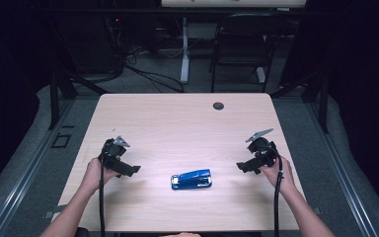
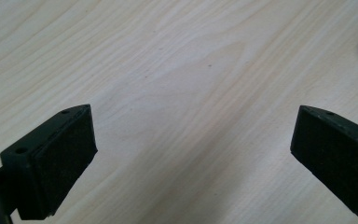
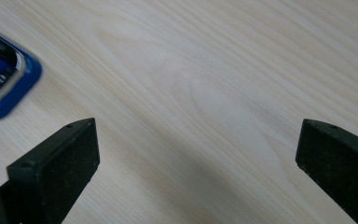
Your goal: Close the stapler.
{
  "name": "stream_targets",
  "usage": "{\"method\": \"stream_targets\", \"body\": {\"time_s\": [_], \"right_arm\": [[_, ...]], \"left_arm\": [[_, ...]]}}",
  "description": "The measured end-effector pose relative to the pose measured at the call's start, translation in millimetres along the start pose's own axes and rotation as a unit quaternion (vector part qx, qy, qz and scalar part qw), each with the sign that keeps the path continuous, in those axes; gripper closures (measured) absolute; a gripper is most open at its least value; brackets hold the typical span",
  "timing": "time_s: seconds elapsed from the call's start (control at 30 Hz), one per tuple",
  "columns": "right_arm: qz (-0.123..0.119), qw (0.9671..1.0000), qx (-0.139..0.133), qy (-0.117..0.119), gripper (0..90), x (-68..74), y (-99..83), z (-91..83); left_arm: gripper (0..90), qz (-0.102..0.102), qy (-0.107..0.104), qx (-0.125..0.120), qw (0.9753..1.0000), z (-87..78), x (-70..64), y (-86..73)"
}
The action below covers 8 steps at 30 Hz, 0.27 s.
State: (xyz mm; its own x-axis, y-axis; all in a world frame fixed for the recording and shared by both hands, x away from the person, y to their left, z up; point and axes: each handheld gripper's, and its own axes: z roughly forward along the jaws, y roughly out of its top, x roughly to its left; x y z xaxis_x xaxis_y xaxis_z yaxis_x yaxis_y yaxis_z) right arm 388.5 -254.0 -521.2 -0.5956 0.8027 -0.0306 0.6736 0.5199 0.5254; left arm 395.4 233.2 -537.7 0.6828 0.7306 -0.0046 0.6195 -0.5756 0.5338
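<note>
One glossy blue plastic stapler [image 1: 192, 179] with a silver metal end lies flat near the front middle of the pale wood-grain table [image 1: 177, 123], its metal end turned toward the person's left. No brand or lettering can be read on it. It sits between the two hand-held tools, touching neither. Well apart to one side, the left gripper [image 1: 134, 169] hovers with its black jaws spread wide over bare wood; opposite, the right gripper [image 1: 240, 166] is likewise agape and holds nothing.
</note>
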Motion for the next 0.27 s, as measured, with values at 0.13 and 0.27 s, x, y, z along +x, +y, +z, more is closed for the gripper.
{"method": "stream_targets", "body": {"time_s": [0.13, 0.27], "right_arm": [[0.005, 0.9997, 0.023, 0.007, 0.0, -7.3, -4.9, 8.5], [-0.002, 0.9984, 0.056, 0.006, 0.0, -11.4, -9.3, 17.5]], "left_arm": [[0.1, -0.005, 0.010, 0.001, 0.9999, 2.2, 4.9, -2.0], [0.1, -0.007, 0.005, 0.018, 0.9998, 8.3, 6.5, -2.8]]}}
